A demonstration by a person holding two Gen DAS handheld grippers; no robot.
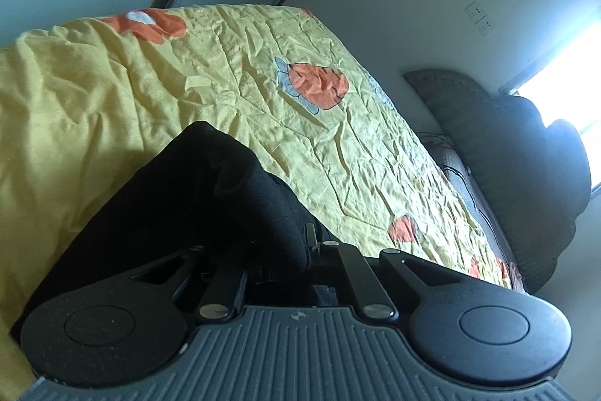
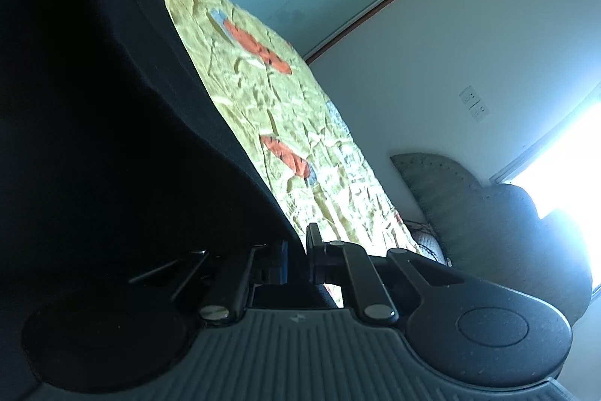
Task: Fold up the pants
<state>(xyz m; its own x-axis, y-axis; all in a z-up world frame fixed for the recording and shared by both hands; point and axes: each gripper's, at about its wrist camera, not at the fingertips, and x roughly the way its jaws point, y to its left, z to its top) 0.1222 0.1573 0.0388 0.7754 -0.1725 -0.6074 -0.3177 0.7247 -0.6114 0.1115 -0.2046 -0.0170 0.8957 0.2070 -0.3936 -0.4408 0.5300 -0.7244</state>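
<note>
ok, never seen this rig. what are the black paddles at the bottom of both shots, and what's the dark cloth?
No robot here: a person holds a two-finger gripper in each hand, each with a fisheye camera looking along its fingers. The paddles are the gripper's own linkage. One picture is the left gripper's view, the other the right gripper's. Both are shut on the black pants, lifted over a bed with a yellow quilt printed with orange shapes. In the right view, the pants fill the left side, and the other gripper shows at top left.
</note>
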